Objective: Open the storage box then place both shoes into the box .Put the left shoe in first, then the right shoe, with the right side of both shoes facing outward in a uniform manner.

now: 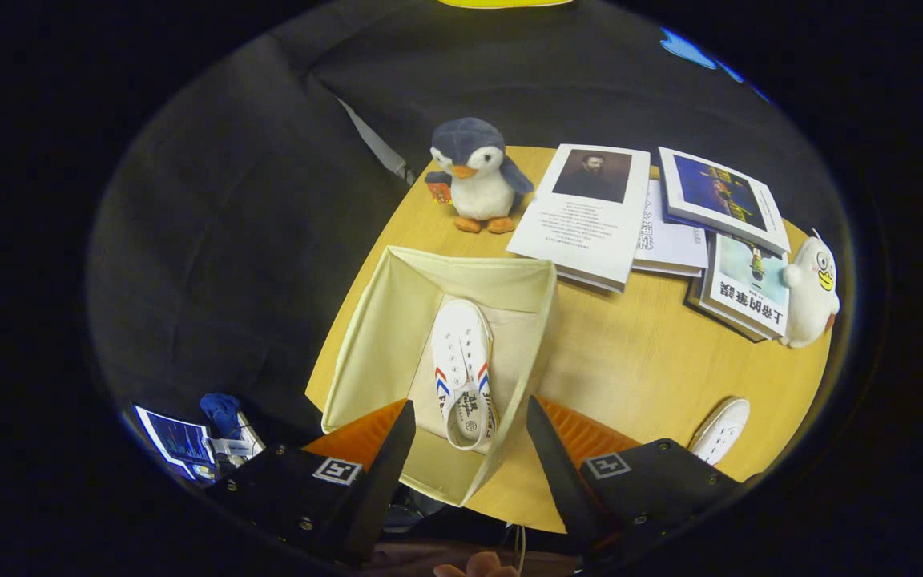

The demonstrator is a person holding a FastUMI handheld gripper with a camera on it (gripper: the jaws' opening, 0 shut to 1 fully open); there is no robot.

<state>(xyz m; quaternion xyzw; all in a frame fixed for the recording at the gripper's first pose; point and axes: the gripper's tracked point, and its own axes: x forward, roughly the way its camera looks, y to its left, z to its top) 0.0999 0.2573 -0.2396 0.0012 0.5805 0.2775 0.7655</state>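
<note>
A cream fabric storage box [365,336] stands open on the round wooden table [646,361]. One white shoe [463,370] with red and blue side stripes lies inside it, toe pointing away from me, heel just ahead of my fingers. A second white shoe [719,430] lies on the table to the right of the box, partly hidden behind my right finger. My gripper [468,421] hovers above the near end of the box, open, with nothing held between its fingers.
Beyond the box stands a plush penguin [476,175]. Books and booklets [590,212] lie spread across the far right of the table, with a white plush duck [812,292] at the right rim. A screen [177,442] sits low beside the left finger.
</note>
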